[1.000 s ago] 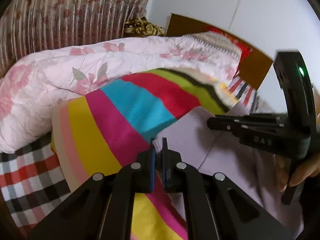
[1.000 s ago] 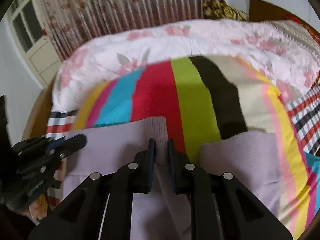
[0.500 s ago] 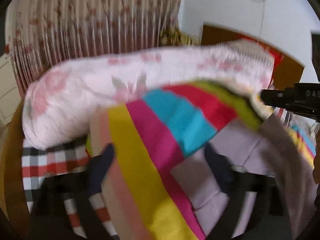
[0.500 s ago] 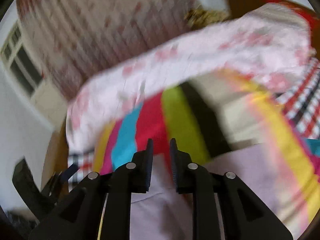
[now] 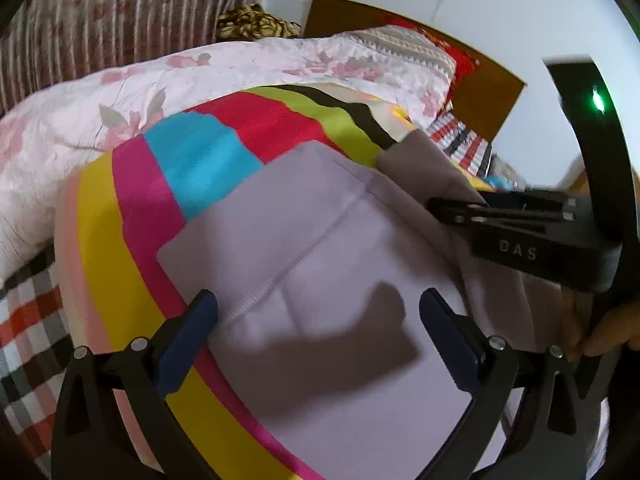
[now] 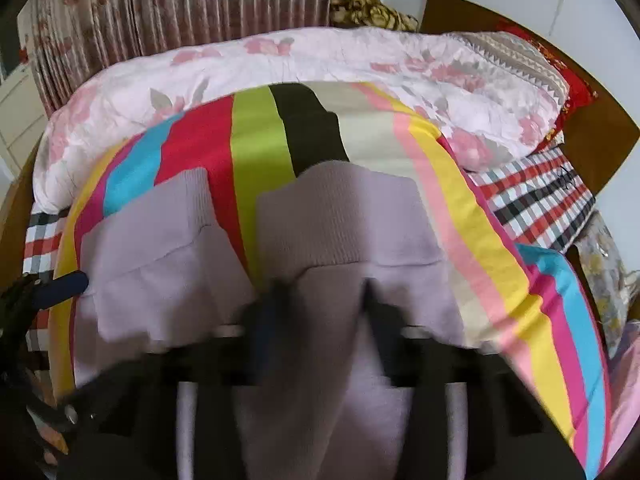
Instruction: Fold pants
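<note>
Lavender pants [image 5: 320, 248] lie on the striped blanket, their two ribbed cuffs [image 6: 332, 216] pointing away from me. My left gripper [image 5: 318, 320] hovers just above the near leg, open wide, nothing between its blue pads [image 5: 192, 324]. In the right wrist view my right gripper [image 6: 324, 312] is blurred; its jaws are opening, with a ridge of pants cloth running between them. The left view shows that gripper [image 5: 440, 205] side-on at the raised edge of the far leg, with a person's hand [image 5: 608, 336] on its handle. One left finger [image 6: 64, 284] shows at the left.
The striped blanket [image 5: 132, 240] covers a bed with a red-checked sheet [image 5: 24, 320]. A pink floral quilt [image 5: 200, 76] is piled behind it, and a wooden headboard [image 5: 492, 92] stands to the right. A patterned curtain [image 6: 200, 8] hangs at the back.
My left gripper went from shut on a pants cuff to wide open and let it go. My right jaws have spread apart. Both grippers drew back, and the cuffs lie farther ahead.
</note>
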Tool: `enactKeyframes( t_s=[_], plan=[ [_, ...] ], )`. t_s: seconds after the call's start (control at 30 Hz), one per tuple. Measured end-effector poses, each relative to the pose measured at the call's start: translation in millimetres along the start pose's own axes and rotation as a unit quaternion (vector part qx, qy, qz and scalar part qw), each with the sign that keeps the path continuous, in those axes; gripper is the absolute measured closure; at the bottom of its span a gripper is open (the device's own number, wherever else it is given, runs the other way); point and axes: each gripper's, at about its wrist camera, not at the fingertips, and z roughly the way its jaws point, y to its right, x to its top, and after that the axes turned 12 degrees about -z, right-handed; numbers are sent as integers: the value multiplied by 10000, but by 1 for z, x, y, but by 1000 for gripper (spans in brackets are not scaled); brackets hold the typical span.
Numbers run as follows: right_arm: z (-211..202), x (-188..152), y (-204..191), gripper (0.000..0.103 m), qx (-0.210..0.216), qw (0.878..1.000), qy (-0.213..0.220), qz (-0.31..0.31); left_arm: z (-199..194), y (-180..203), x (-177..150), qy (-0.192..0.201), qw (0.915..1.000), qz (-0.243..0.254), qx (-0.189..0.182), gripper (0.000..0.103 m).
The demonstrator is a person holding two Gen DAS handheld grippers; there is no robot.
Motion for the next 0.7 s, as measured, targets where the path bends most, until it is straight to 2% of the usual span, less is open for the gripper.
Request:
enactKeyframes(
  t_s=[0.03, 0.1, 0.13, 0.2, 0.27, 0.3, 0.33, 0.4, 0.47, 0.5, 0.53, 0.63, 0.7],
  plan=[
    [-6, -2, 4, 86, 49, 9998, 155, 82, 3, -5, 2, -48, 10000, -43, -36, 2],
    [-27, -7, 17, 87, 342, 9966, 632, 402, 4, -10, -2, -57, 9999, 8, -140, 2],
    [-39, -10, 24, 87, 684, 9914, 946, 591, 2, -11, -3, -37, 9998, 26, -195, 2],
    [-68, -13, 32, 87, 1642, 9685, 1714, 758, -6, -18, -2, 15, 9992, -161, -368, 2],
    [-83, -7, 29, 86, 2391, 9472, 2037, 644, -20, -32, -1, 137, 9959, -616, -653, 2],
    [-86, -1, 24, 86, 2526, 9444, 2029, 561, -30, -46, 0, 245, 9901, -1030, -920, 2],
    [-85, 7, 14, 85, 2483, 9481, 1935, 444, -37, -54, 0, 282, 9865, -1246, -1024, 2],
    [-67, 21, -14, 74, 2163, 9646, 1503, 120, -43, -72, -2, 303, 9792, -1685, -1091, 2],
    [-35, 29, -41, 28, 2163, 9724, 860, -135, -43, -84, -3, 288, 9784, -1809, -960, 2],
    [-19, 27, -56, 27, 2298, 9711, 598, -236, -42, -89, -5, 232, 9806, -1790, -768, 2],
    [-13, 25, -64, 29, 2435, 9678, 567, -303, -44, -93, -6, 229, 9817, -1769, -672, 2],
    [-20, 19, -56, 44, 2479, 9642, 927, -181, -56, -101, -5, 385, 9827, -1693, -641, 2],
    [-25, 16, -34, 51, 2293, 9675, 1062, 101, -60, -99, -3, 451, 9826, -1617, -799, 2]
  ],
)
